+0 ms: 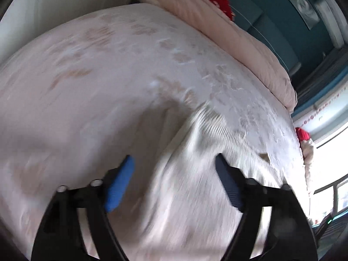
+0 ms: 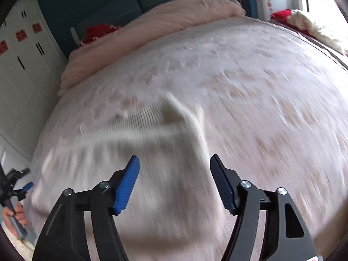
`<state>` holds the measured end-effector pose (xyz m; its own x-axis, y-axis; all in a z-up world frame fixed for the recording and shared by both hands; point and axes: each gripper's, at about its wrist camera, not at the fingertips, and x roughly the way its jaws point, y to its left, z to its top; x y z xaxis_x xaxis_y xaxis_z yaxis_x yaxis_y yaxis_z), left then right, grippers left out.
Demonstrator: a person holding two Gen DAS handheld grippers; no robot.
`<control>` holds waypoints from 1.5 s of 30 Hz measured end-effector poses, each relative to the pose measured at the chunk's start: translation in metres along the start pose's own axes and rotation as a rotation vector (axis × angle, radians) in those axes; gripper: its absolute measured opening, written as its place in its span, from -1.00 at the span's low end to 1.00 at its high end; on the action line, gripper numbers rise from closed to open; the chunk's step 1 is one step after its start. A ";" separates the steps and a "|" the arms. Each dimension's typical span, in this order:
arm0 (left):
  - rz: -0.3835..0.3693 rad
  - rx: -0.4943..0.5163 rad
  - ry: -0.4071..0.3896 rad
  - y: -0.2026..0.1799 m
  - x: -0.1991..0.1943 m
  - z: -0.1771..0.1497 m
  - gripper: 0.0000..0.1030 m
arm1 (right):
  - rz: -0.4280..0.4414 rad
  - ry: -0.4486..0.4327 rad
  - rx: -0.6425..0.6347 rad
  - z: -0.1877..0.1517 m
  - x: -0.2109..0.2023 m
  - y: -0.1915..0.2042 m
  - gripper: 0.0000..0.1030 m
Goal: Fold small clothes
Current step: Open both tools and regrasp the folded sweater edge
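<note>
Holding both pairs of jaws spread wide, I grasp nothing: my left gripper (image 1: 175, 180) and my right gripper (image 2: 174, 182) each hover above the bed (image 2: 271, 100) with blue pads parted and only cloth showing between them. Whether any pad touches the fabric I cannot tell; both views are smeared by motion.

A small pale garment (image 2: 152, 130) with a ribbed band lies spread on the bedspread, toward the near edge of the bed, ahead of both grippers. From the left wrist, the garment's ribbed band (image 1: 219, 128) sits just beyond my right-hand pad.

Only the right wrist view shows my left hand (image 2: 15, 215) gripping its tool at the bed's left edge, and white wardrobe doors (image 2: 24, 65) beyond. Both views show a folded pink quilt (image 1: 228, 41) along the far edge.
</note>
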<state>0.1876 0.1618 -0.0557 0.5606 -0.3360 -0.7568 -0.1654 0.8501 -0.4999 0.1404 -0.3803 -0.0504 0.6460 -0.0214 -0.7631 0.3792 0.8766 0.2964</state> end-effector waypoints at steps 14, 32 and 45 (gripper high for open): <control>-0.140 -0.321 0.033 0.025 0.019 -0.067 0.72 | 0.245 0.108 0.403 -0.066 0.042 -0.014 0.48; -0.011 -0.206 0.197 0.047 -0.066 -0.126 -0.57 | 0.217 0.285 0.271 -0.108 -0.037 -0.025 -0.68; 0.082 0.006 -0.097 0.010 -0.102 -0.052 0.69 | -0.033 -0.006 -0.016 -0.046 -0.088 -0.009 0.38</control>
<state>0.0865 0.1834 -0.0053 0.6210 -0.2248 -0.7508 -0.2093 0.8756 -0.4353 0.0500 -0.3644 -0.0123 0.6370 -0.0533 -0.7690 0.3902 0.8827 0.2620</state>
